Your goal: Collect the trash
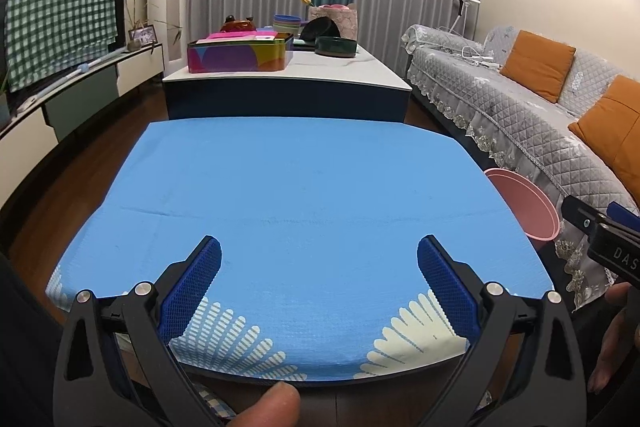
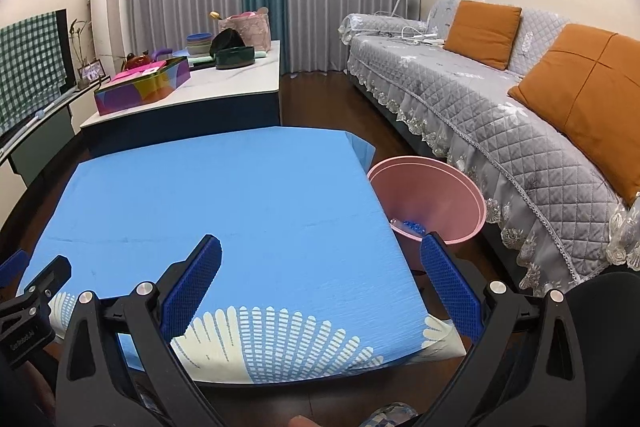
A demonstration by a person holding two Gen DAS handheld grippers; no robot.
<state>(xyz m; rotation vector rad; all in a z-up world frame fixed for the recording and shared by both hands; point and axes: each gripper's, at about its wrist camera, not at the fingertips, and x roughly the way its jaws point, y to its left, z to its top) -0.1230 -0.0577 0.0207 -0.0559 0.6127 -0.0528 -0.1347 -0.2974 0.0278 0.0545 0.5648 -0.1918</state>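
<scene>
A pink bin [image 2: 436,195] stands on the floor at the right side of the table with the blue cloth [image 2: 208,195]; it also shows in the left wrist view [image 1: 524,203]. Something blue and clear [image 2: 408,226] lies at the bin's bottom. My left gripper [image 1: 319,269] is open and empty above the cloth's near edge. My right gripper [image 2: 320,267] is open and empty above the cloth's near right part, its right finger [image 2: 448,287] near the bin. No loose trash shows on the cloth.
A grey sofa [image 2: 500,99] with orange cushions [image 2: 580,99] runs along the right. Behind the blue table stands a white-topped coffee table [image 1: 332,71] with a colourful box [image 1: 240,57], bowls and a basket. A TV cabinet [image 1: 60,95] is at the left.
</scene>
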